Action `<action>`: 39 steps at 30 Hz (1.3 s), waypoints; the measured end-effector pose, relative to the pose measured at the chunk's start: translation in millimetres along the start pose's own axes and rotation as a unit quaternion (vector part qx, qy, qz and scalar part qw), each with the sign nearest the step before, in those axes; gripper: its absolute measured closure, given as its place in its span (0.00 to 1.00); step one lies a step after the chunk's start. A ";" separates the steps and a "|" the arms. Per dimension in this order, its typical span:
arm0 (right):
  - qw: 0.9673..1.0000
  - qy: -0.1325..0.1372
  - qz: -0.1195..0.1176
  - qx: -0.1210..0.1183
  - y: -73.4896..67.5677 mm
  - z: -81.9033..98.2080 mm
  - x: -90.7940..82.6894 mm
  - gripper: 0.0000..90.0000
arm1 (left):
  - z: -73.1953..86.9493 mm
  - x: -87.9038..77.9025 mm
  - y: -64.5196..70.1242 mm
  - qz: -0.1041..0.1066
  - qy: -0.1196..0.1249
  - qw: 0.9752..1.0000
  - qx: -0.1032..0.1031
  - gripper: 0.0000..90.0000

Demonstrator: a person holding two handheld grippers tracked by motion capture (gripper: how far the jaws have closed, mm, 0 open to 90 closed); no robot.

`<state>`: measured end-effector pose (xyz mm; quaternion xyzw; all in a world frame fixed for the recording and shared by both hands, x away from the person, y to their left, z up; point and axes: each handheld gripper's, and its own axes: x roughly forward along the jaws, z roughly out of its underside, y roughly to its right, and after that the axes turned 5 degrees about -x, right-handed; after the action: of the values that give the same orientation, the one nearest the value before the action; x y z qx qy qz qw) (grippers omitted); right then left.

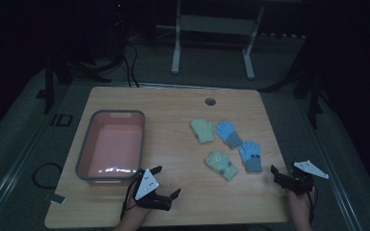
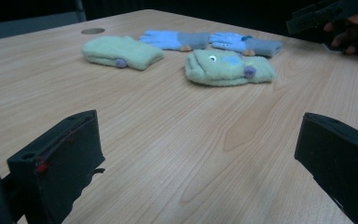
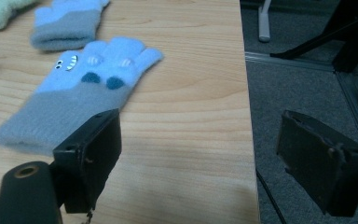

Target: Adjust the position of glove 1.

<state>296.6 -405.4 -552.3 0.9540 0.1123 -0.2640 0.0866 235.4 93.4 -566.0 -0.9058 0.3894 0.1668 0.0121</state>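
Your left tool point(image 1: 165, 184) rests low over the near edge of the worktop point(image 1: 173, 103), just beside the near right corner of the pink bin point(image 1: 111, 144). Its jaws stand wide apart with nothing between them; in the left gripper view only bare wood lies between the two black jaws.

Your right tool point(image 1: 280, 175) sits at the near right edge of the worktop, partly over the edge. Its jaws are also spread wide and grip nothing. In the right gripper view one jaw stands over the wood just beside the grey cuff of the near blue glove point(image 3: 81, 93), the other over the grey floor point(image 3: 307, 88).

Four gloves lie right of centre: the plain green glove point(image 1: 202, 130) and the far blue glove point(image 1: 228, 133) side by side, the near blue glove point(image 1: 251, 156) and the green glove with a face point(image 1: 221, 164) nearer to you
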 end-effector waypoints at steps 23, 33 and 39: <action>0.999 -0.053 -0.013 -0.006 6.1 -26.0 -3.4 0.12 | -0.7 1.9 1.8 0.001 -0.004 1.000 0.006 0.01; 0.995 -0.089 -0.033 -0.001 2.6 -57.1 -3.1 0.16 | -0.6 1.8 1.7 0.003 -0.003 1.000 0.006 0.01; 0.999 -0.043 -0.024 0.005 -8.1 -79.4 -10.0 0.13 | -0.5 1.8 2.4 0.002 -0.003 1.000 0.009 0.01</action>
<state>324.6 -381.5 -480.7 0.9393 0.1300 -0.3073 0.0801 235.1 90.4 -565.8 -0.9043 0.3925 0.1664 0.0212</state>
